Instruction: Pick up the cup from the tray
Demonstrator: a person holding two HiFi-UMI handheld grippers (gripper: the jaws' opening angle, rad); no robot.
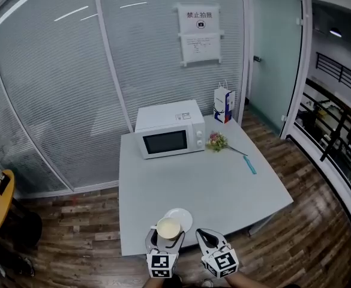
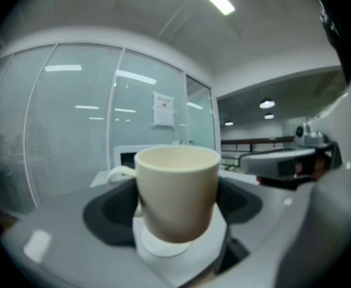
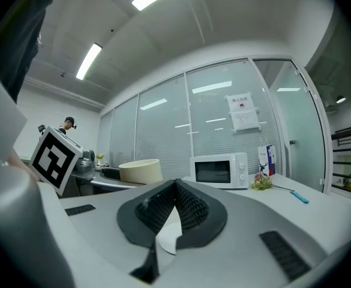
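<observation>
Left gripper (image 1: pixel 165 237): at the near edge of the grey table (image 1: pixel 223 185), jaws closed against both sides of the cream cup (image 1: pixel 168 227). Cup upright, empty, handle at its left. White round tray (image 1: pixel 183 219): just behind the cup, its left edge overlapped; contact cannot be told. Right gripper (image 1: pixel 211 240): just beside, jaws pressed together, nothing held. Microwave (image 1: pixel 169 137): far end.
</observation>
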